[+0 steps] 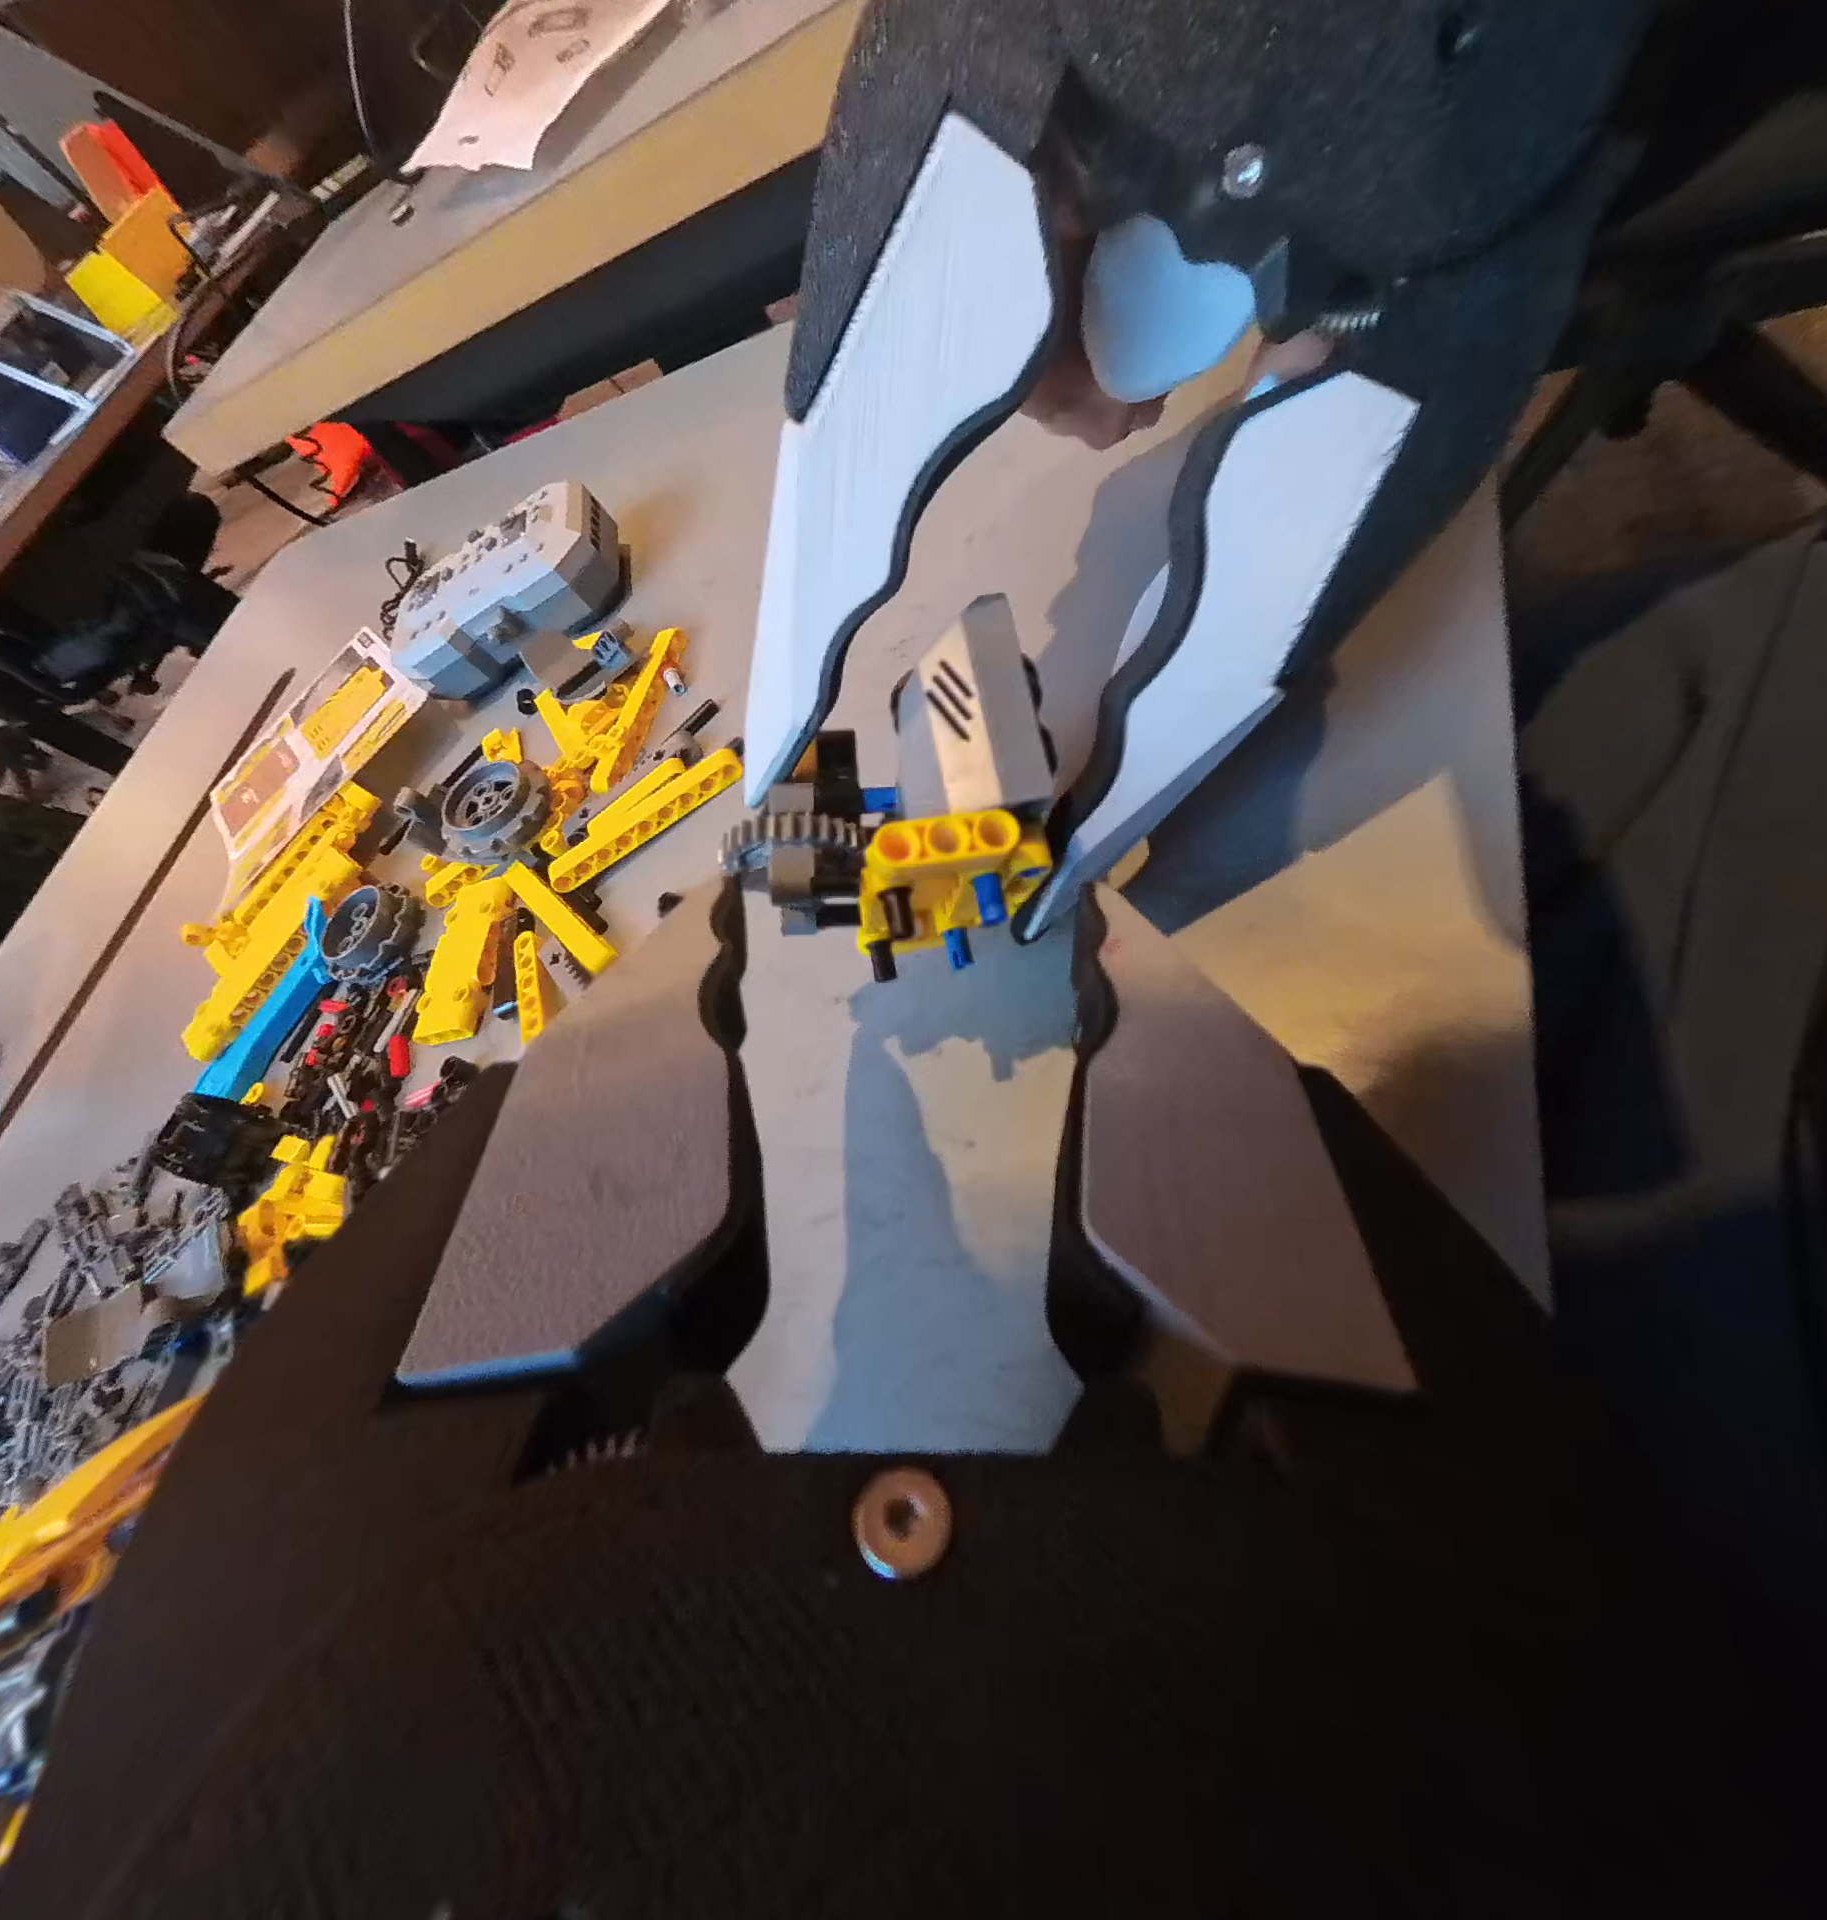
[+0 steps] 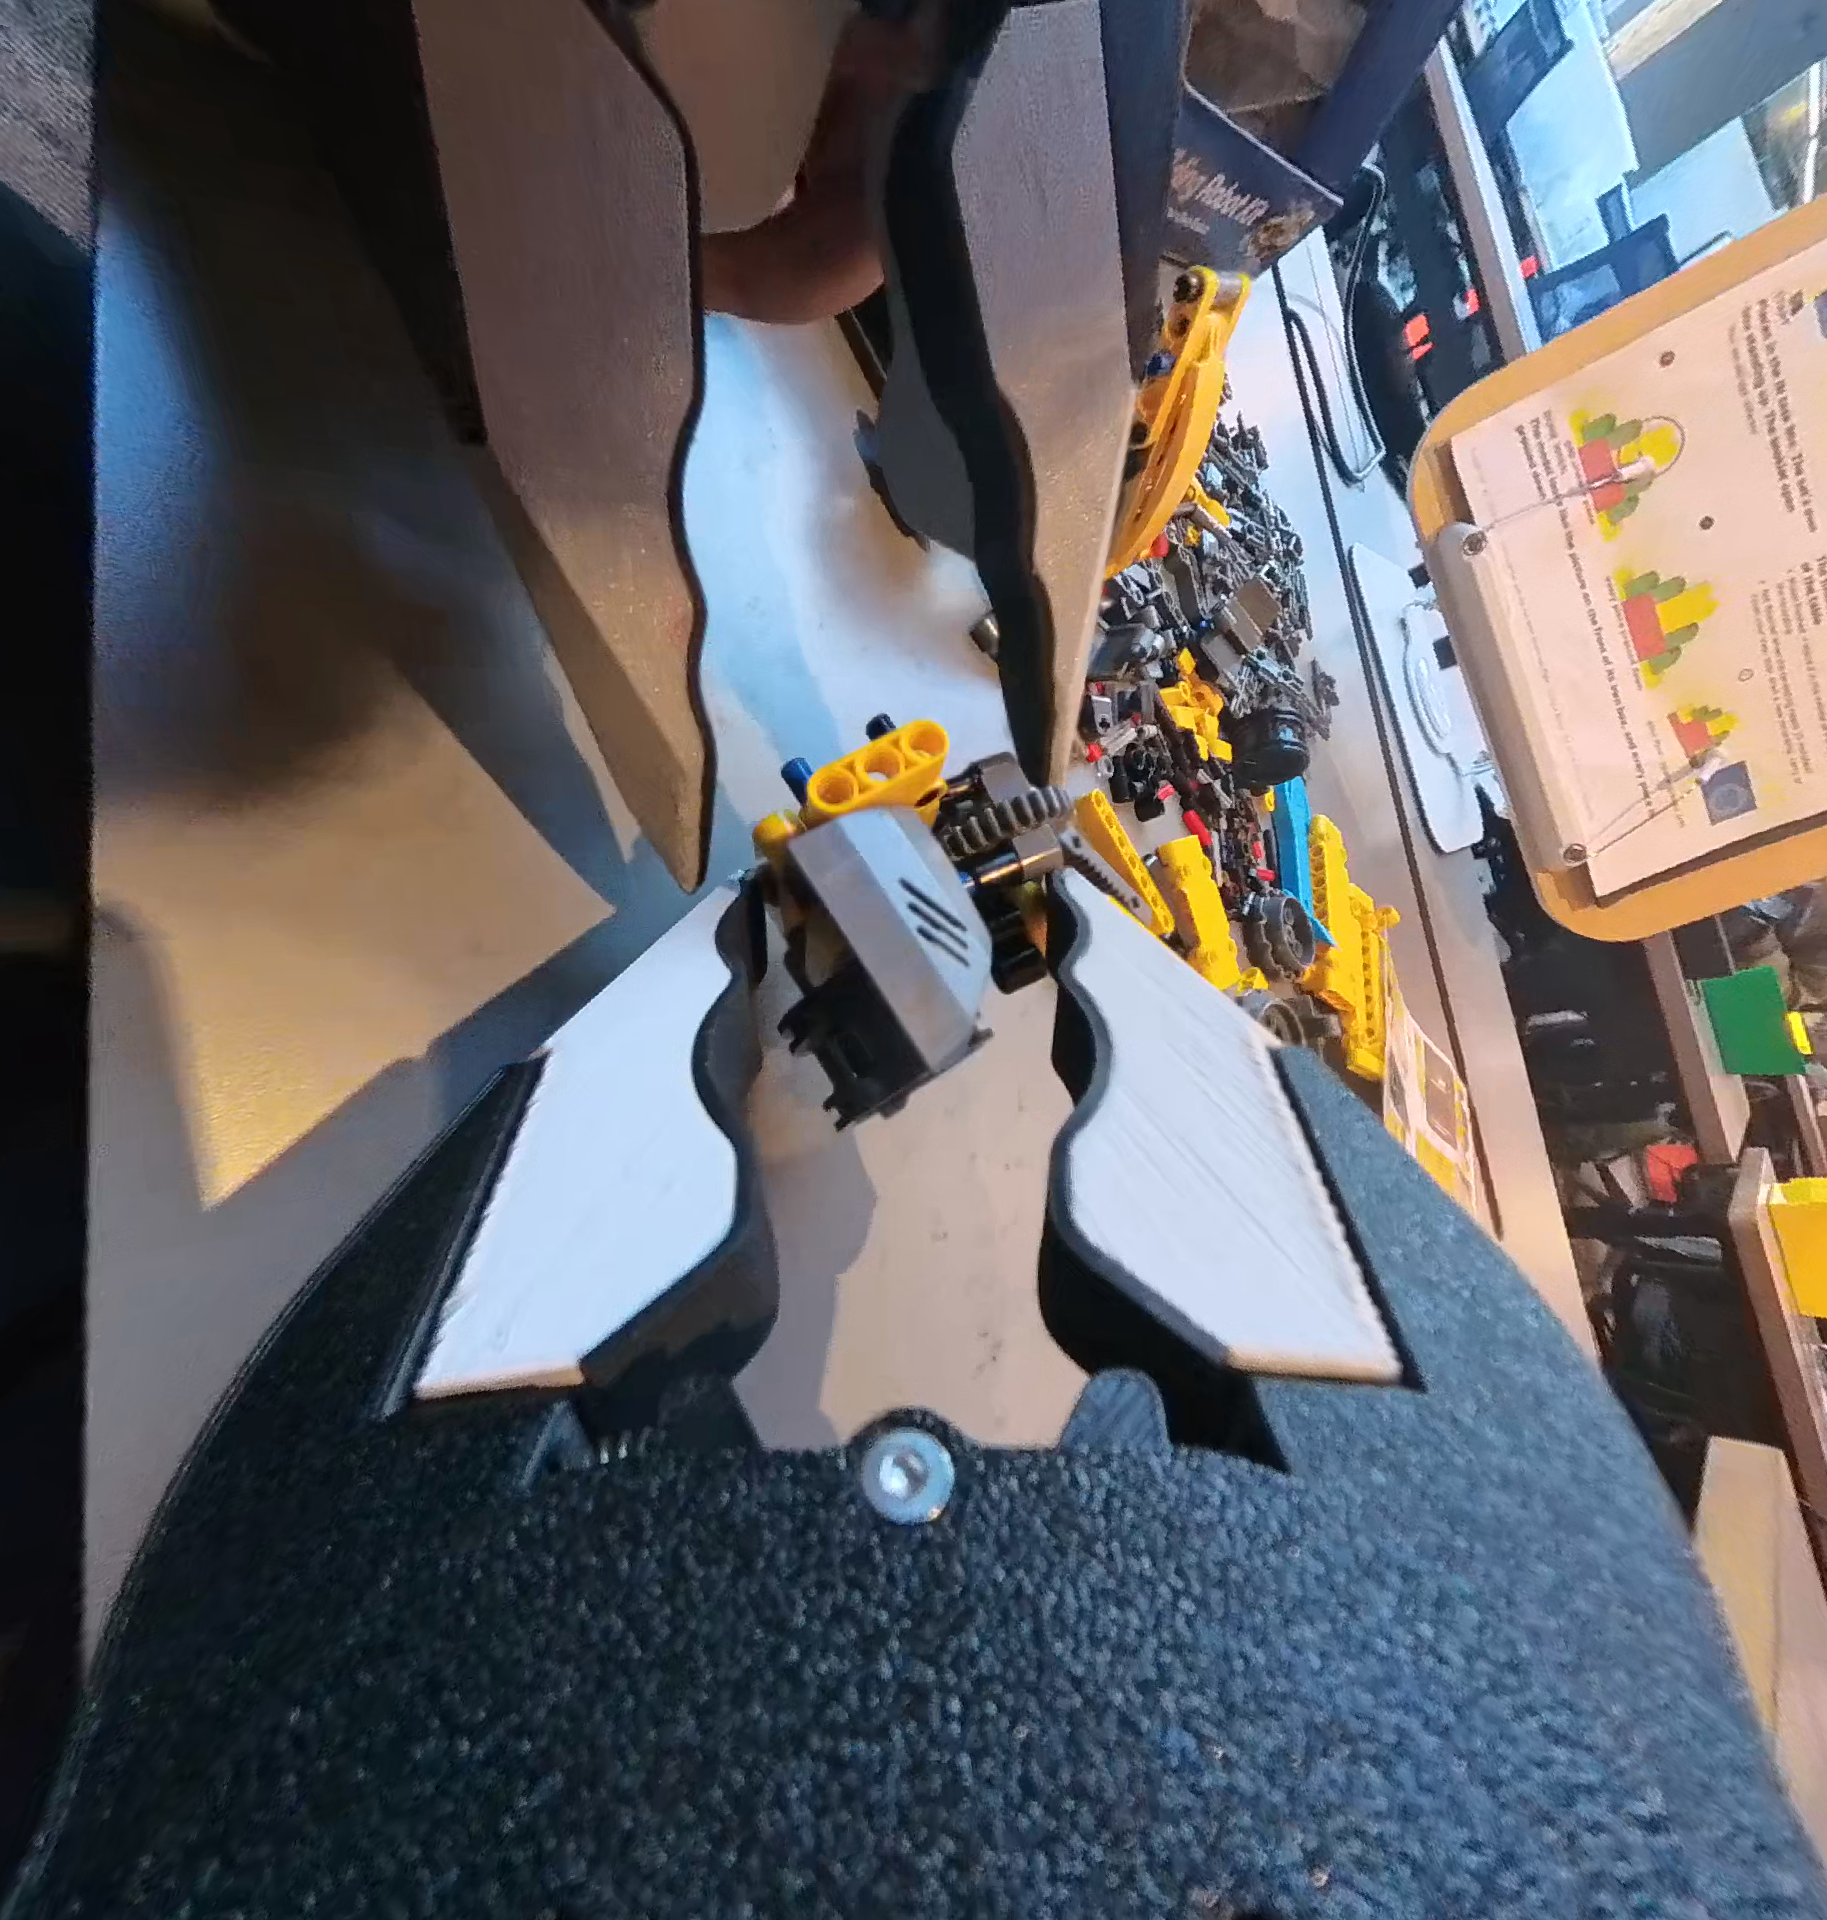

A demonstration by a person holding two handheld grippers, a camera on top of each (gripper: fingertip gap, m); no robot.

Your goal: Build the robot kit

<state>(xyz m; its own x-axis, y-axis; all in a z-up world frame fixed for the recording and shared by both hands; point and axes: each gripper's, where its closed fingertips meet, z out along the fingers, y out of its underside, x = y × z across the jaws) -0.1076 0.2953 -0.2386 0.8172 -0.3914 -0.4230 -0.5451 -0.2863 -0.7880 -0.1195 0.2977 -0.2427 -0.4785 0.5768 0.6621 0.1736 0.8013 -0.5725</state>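
Note:
A small brick assembly [image 1: 976, 717], made of a grey vented block, a yellow three-hole beam, grey gears and blue pins, hangs a little above the grey table [image 1: 888, 1195]. My right gripper [image 1: 904, 857] reaches in from the top with white fingers and is shut on it across its sides. In the right wrist view the assembly [image 2: 888, 914] sits between that gripper's [image 2: 898, 894] fingertips. My left gripper [image 1: 907, 914] is open. Its dark fingertips flank the assembly's near end, one by the gear. In the right wrist view the left gripper [image 2: 867, 821] comes in from the top.
A pile of yellow beams, grey wheels and a blue piece [image 1: 535, 862] lies to the left, with a grey hub [image 1: 514, 603], a leaflet [image 1: 306, 748] and small dark parts [image 1: 78, 1299]. The table's edge [image 1: 1511, 935] runs close on the right. A board with a printed sheet [image 2: 1636, 582] stands beyond the pile. Both grippers' tips are close together, under 4 cm apart.

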